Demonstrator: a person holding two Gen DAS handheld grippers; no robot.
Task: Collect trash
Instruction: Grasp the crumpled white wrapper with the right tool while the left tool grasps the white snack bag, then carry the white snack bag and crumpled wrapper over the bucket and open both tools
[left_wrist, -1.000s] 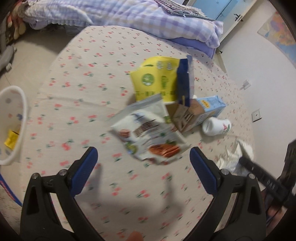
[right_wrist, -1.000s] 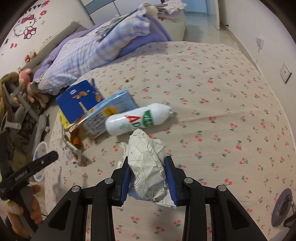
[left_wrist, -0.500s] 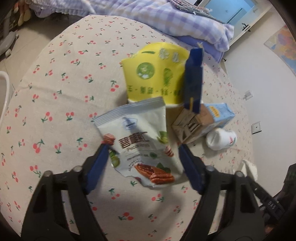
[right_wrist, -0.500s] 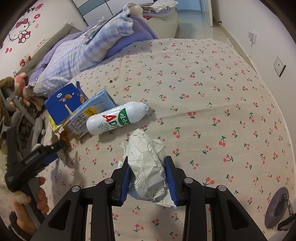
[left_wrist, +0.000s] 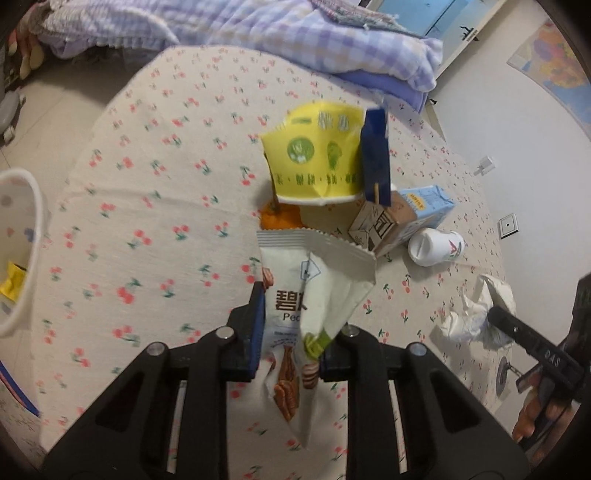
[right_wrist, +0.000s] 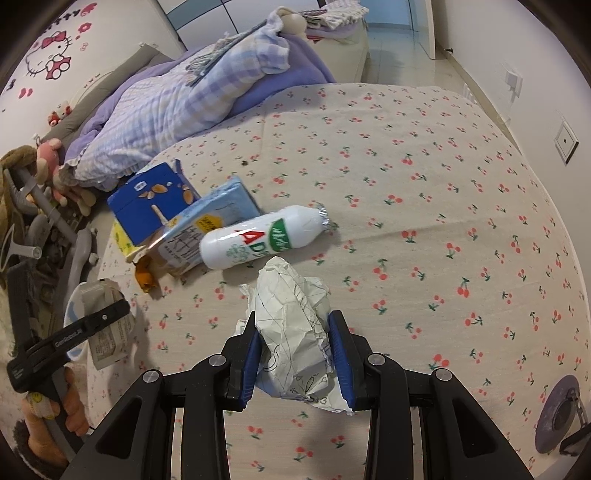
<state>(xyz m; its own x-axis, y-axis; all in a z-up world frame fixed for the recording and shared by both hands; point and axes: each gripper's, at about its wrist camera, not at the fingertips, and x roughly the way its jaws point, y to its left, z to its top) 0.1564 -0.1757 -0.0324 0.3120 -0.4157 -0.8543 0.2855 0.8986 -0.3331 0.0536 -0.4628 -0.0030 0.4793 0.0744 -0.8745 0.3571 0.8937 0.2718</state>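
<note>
Left fingers (left_wrist: 291, 328) closing on lifted snack bag (left_wrist: 306, 295); right fingers (right_wrist: 295, 350) hold crumpled paper (right_wrist: 291, 325) over cherry-print bedsheet (right_wrist: 424, 184).

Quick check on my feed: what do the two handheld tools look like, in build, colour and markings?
Both match: the left tool and the right tool have black plastic scissor-like frames with silver rivets and blue pads on the fingers. Seen from the other camera, each side arm carries small white lettering, too small to read surely. No cables or sleeves show.
</note>
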